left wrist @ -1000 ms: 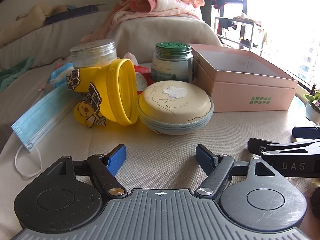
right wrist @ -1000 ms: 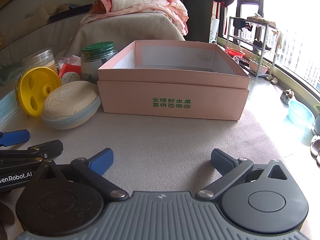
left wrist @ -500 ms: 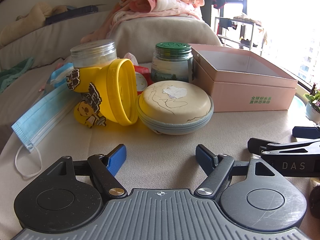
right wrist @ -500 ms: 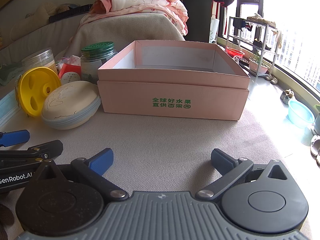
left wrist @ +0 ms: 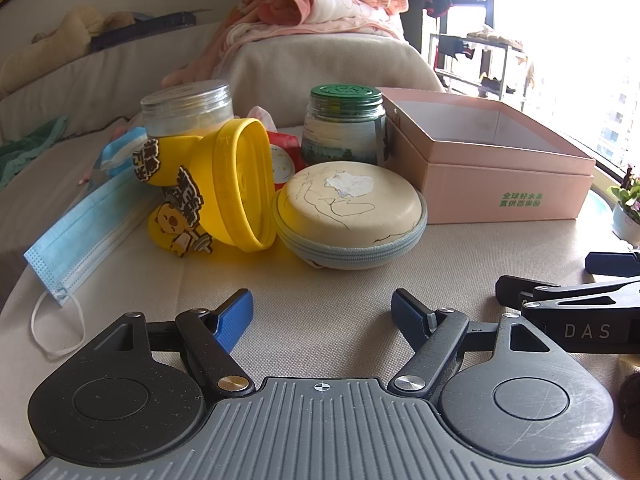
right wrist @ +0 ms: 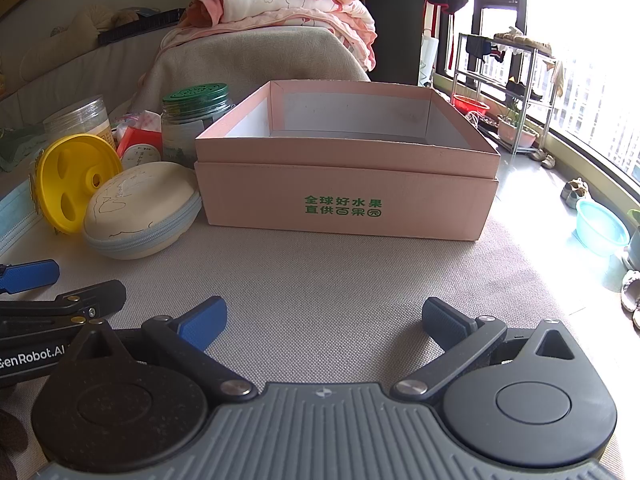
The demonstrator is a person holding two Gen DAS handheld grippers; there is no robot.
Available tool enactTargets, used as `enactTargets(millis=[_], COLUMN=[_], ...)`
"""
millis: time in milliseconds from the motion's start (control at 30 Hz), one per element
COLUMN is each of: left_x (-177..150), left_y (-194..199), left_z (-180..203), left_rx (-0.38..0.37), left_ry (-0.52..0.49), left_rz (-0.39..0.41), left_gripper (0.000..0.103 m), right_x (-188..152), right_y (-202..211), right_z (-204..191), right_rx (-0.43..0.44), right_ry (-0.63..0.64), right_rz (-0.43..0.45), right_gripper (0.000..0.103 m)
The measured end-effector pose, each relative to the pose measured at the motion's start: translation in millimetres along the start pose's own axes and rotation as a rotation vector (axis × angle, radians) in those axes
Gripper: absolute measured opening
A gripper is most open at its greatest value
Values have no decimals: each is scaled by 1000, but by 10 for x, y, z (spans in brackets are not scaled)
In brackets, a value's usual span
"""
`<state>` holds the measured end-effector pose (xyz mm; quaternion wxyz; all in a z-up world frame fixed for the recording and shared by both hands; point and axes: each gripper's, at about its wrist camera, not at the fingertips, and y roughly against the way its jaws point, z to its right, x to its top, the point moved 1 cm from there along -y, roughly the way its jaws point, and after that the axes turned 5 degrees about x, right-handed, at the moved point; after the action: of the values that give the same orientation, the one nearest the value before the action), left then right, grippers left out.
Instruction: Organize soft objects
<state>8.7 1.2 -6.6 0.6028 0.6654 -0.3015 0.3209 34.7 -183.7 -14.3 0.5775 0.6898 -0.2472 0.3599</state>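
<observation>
A round cream zip pouch [left wrist: 348, 216] [right wrist: 142, 216] lies on the beige cloth-covered table, touching a yellow silicone cup [left wrist: 224, 184] [right wrist: 74, 184] tipped on its side. A blue face mask [left wrist: 80, 224] lies to the left. An open pink box [right wrist: 348, 184] [left wrist: 492, 168] stands at the right of these, with nothing visible inside. My left gripper [left wrist: 322, 312] is open, low over the table in front of the pouch. My right gripper [right wrist: 322, 316] is open too, in front of the box. Both hold nothing.
Behind the cup stand a clear plastic jar [left wrist: 188, 108], a green-lidded glass jar [left wrist: 344, 124] and a red packet [left wrist: 284, 152]. Folded pink bedding [right wrist: 288, 0] lies on a sofa arm behind. A blue basin [right wrist: 602, 226] sits on the floor at right.
</observation>
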Motion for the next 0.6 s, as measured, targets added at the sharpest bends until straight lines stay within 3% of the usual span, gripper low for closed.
enactTargets(millis=[333, 500, 600], left_x=[15, 19, 84], left_y=[7, 73, 235], left_z=[3, -86, -270], left_rx=[-11, -124, -195], left_ry=[4, -10, 1], left_rz=[0, 15, 84], left_gripper=[80, 70, 70], right_x=[2, 75, 133], right_y=[-1, -19, -26], right_z=[-2, 44, 48], right_rx=[0, 46, 56], right_ry=[0, 30, 37], right_rz=[0, -58, -118], right_gripper=[103, 103, 103])
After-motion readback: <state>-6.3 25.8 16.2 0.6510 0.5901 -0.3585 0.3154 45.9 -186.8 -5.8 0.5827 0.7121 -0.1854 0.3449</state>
